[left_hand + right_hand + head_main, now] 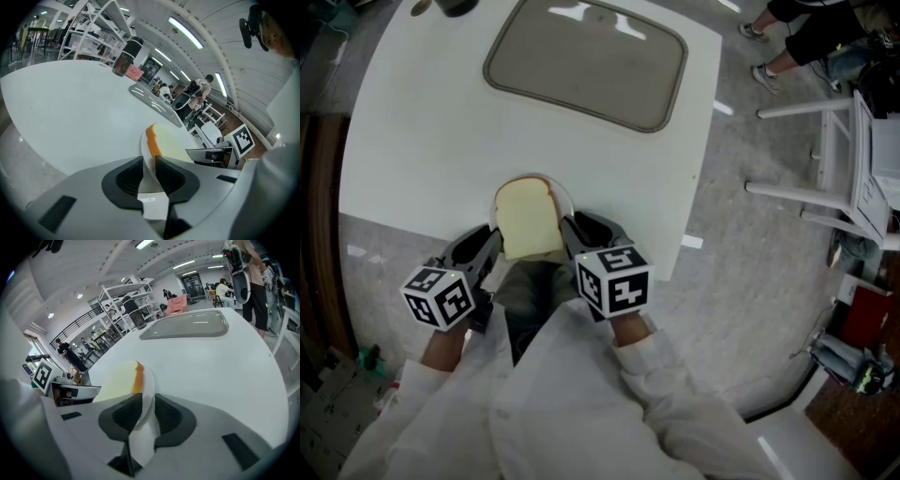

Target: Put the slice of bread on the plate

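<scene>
Head view: the one slice of bread (528, 217) lay flat on the one plate (566, 199), at the near edge of the white table (441, 112). By my read the placing step was already done and the step in hand was handling the loaded plate. Two grippers were in play, one each side. The left gripper (492, 246) had the plate's left rim and the right gripper (572, 234) its right rim. The left gripper view showed its jaws pinched onto the thin white rim with the crust just beyond them, and the right gripper view showed the same on the other side. Both were clamped on the plate; neither touched the bread. I couldn't tell whether the plate rested on the table or was held just off it; its near part seemed to overhang the edge. My guess at the next move: keep the plate level so the slice doesn't slide, set it fully onto the table farther from the edge, then part both pairs of jaws together and back off sideways. Other counts: one shallow grey tray (586, 61) at the far side of the table, well apart from the plate, and one dark container (455, 5) at the far left edge.
</scene>
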### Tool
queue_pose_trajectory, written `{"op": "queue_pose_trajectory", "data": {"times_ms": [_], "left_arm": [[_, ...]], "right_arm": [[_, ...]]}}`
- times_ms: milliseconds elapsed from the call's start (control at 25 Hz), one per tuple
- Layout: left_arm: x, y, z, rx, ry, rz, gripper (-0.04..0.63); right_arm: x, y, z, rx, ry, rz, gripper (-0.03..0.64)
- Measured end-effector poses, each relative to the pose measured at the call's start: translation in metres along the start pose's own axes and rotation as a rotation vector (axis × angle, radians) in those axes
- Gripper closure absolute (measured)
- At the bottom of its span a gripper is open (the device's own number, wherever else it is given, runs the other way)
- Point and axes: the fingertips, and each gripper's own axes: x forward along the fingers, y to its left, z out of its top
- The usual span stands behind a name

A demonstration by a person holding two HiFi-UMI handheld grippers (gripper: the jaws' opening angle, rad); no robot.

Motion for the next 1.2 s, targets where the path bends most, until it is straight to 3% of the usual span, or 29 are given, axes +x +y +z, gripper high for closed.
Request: {"op": "queue_pose_trajectory", "data": {"times_ms": [1200], "left_arm": [[-0.004,-0.01,0.005,0.038,0.014,0.0,0.512]], "right_arm": [[-0.015,0.004,0.002,0.025,-0.014,-0.052,0.545]]}}
